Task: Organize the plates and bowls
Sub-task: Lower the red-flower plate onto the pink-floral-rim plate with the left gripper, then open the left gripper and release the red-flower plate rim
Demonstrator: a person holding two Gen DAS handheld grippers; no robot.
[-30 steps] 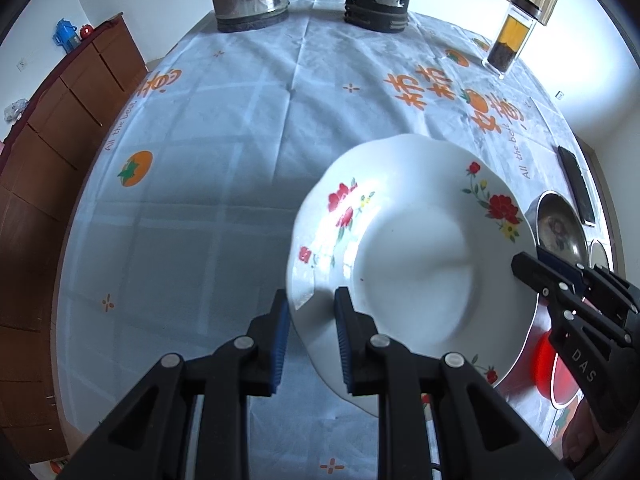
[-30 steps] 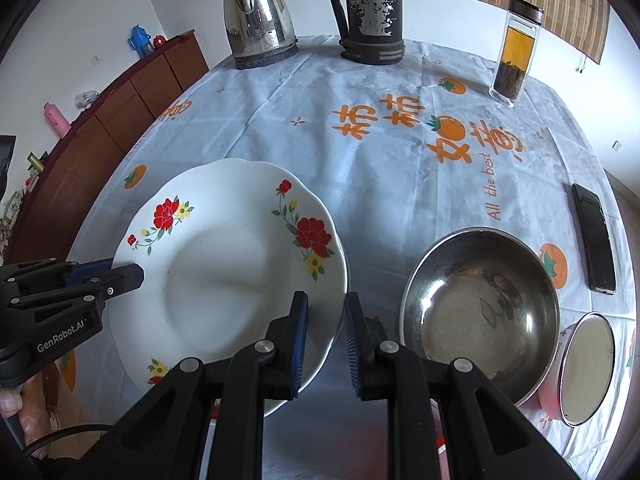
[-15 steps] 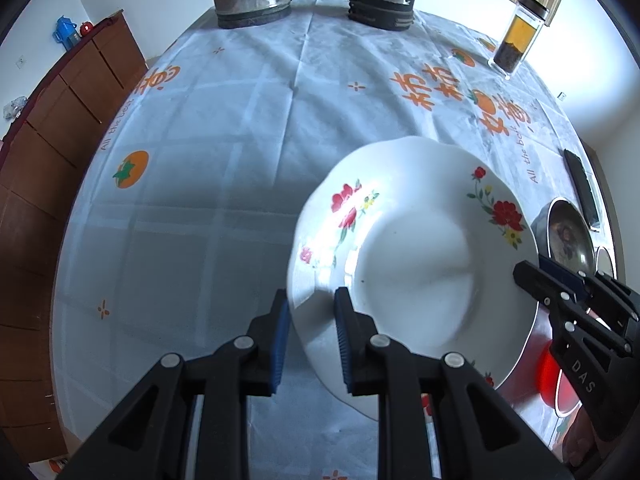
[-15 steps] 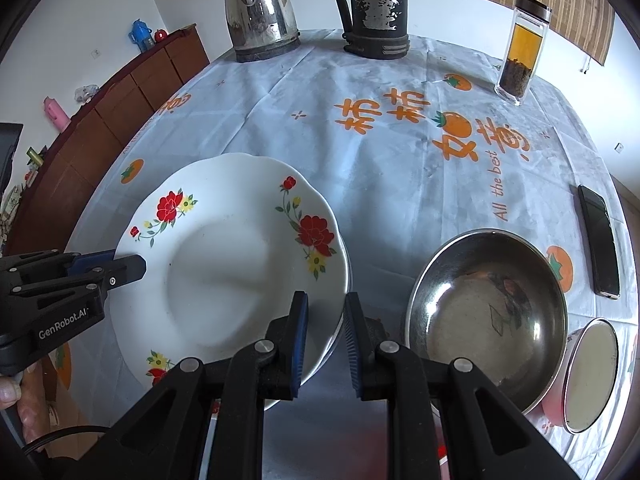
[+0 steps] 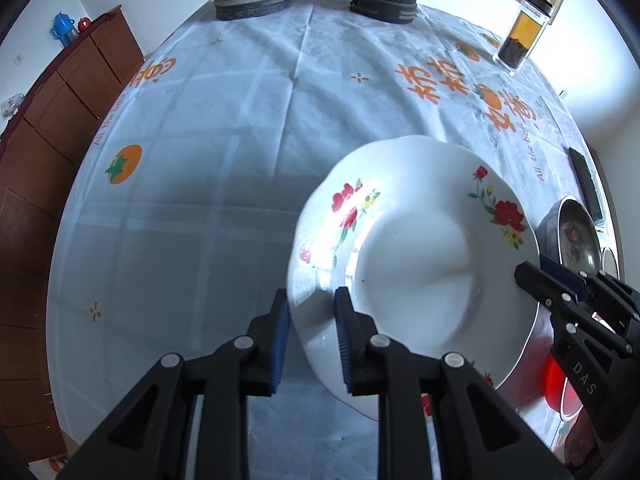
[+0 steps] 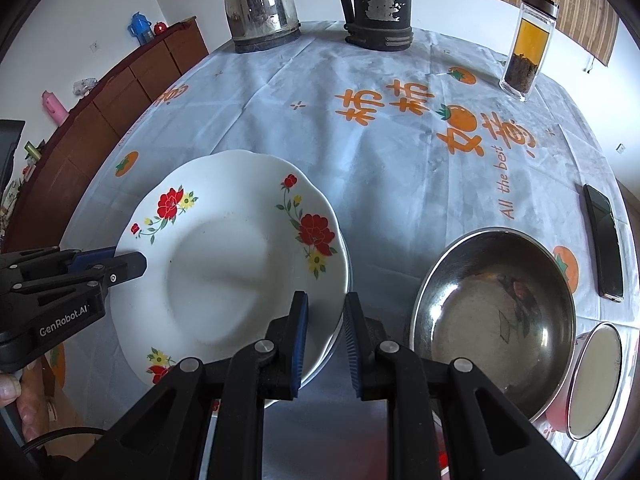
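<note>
Far end of the tabletop (image 6: 320, 128) has a steel electric kettle (image 6: 260, 4) next to a beat-up black jug (image 6: 378, 4), both upright. A glass tea bottle (image 6: 528, 48) stands off to the right. Black phone (image 6: 604, 242) lies flat near the right edge. Cloth's white with orange persimmon prints. Brown sideboard (image 6: 120, 92) along the left wall.
</note>
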